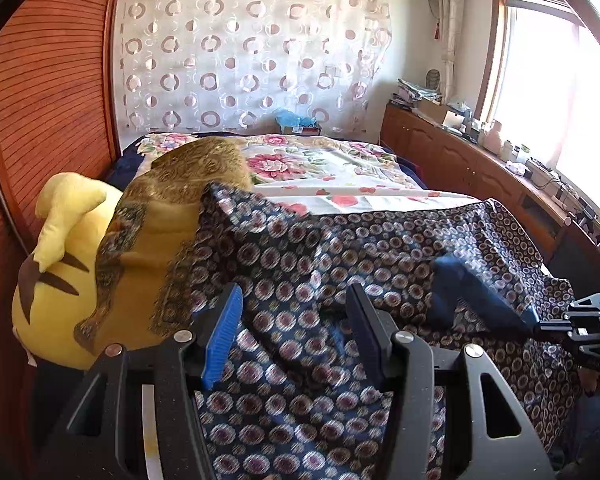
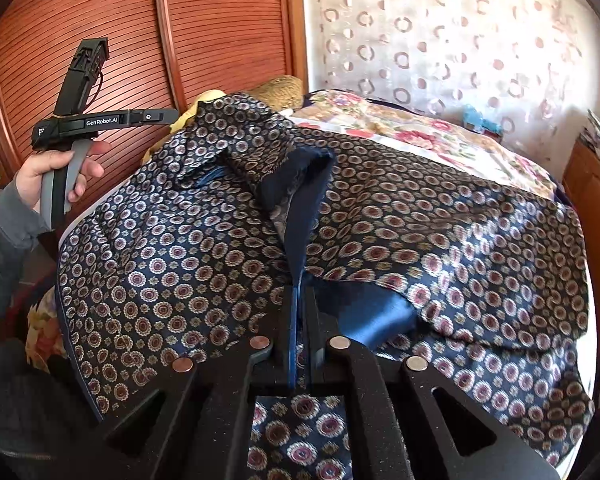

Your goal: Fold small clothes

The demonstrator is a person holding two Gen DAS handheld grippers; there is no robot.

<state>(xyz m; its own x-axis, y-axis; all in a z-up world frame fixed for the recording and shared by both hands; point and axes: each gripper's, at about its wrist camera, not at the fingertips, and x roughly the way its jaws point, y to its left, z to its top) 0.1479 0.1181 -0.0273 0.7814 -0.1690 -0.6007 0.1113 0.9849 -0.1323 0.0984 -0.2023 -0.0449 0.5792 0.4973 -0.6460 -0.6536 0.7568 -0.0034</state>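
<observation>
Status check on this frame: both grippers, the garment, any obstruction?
Left gripper open, nothing gripped. Right gripper shut on navy patterned garment, pinching a fold. Garment unfolded, rumpled across bed. Yellow plush toy beside it, left edge.

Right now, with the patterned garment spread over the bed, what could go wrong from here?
1. The right gripper is shut on only a thin navy lining edge of the dark blue medallion-print garment; the glossy fabric may slip out.
2. The left gripper is open and holds nothing, so pulling from one side could bunch the cloth.
3. The garment's far corner lies over the yellow plush toy, which might drag along with it.
</observation>
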